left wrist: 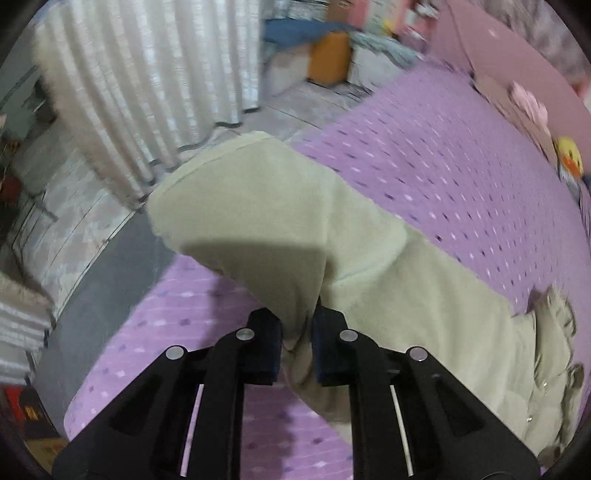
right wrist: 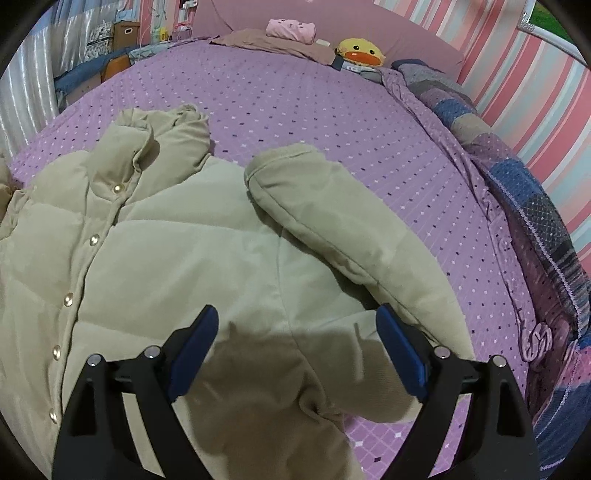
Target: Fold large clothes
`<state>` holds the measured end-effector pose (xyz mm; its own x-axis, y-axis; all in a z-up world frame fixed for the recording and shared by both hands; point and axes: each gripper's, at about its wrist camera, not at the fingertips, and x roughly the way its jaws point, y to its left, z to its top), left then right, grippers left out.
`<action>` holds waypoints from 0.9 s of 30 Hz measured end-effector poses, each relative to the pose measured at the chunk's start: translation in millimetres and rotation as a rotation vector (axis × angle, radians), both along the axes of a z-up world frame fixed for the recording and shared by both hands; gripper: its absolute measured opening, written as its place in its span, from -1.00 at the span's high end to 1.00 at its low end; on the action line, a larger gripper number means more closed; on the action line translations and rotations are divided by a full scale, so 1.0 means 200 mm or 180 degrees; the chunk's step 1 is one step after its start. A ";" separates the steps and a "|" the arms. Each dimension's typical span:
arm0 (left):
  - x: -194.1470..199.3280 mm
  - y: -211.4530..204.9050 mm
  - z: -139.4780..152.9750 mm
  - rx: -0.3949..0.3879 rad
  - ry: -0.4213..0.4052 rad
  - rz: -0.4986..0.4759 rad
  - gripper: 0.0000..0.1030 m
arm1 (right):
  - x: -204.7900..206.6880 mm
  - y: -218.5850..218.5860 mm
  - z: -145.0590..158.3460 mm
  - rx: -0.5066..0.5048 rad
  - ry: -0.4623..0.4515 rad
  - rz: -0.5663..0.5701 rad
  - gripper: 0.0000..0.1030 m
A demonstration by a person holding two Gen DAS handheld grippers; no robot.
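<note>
A pale beige puffer jacket (right wrist: 177, 258) with snap buttons lies front up on the purple dotted bedspread (right wrist: 295, 103). Its one sleeve (right wrist: 332, 229) is bent back, the cuff pointing at the collar. My right gripper (right wrist: 297, 345) is open, empty, just above the jacket near that sleeve's shoulder. In the left wrist view my left gripper (left wrist: 297, 339) is shut on the other sleeve (left wrist: 266, 221) and holds it lifted above the bed (left wrist: 443, 155), cuff pointing away toward the bed's edge.
Pillows, a pink soft toy (right wrist: 291, 29) and a yellow duck toy (right wrist: 360, 51) lie at the headboard. A rolled patchwork quilt (right wrist: 524, 192) runs along the bed's right side by the striped wall. White curtains (left wrist: 147, 81) and boxes (left wrist: 328, 59) stand beyond the left edge.
</note>
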<state>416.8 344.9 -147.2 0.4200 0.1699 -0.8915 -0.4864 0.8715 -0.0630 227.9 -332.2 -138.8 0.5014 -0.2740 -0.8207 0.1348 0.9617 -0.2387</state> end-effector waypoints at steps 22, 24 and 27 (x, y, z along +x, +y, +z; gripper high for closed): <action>-0.32 -1.12 0.56 0.0674 -0.0542 -0.1092 0.80 | -0.12 -0.22 0.00 0.0663 -0.0040 -0.0417 -0.70; -0.32 -1.31 0.56 0.0579 -0.0541 -0.1333 0.80 | -0.14 -0.23 0.00 0.0686 -0.0048 -0.0420 -0.69; -0.30 -1.64 0.54 0.0528 -0.0497 -0.1689 0.80 | -0.16 -0.27 0.05 0.0683 -0.0175 -0.0437 -0.69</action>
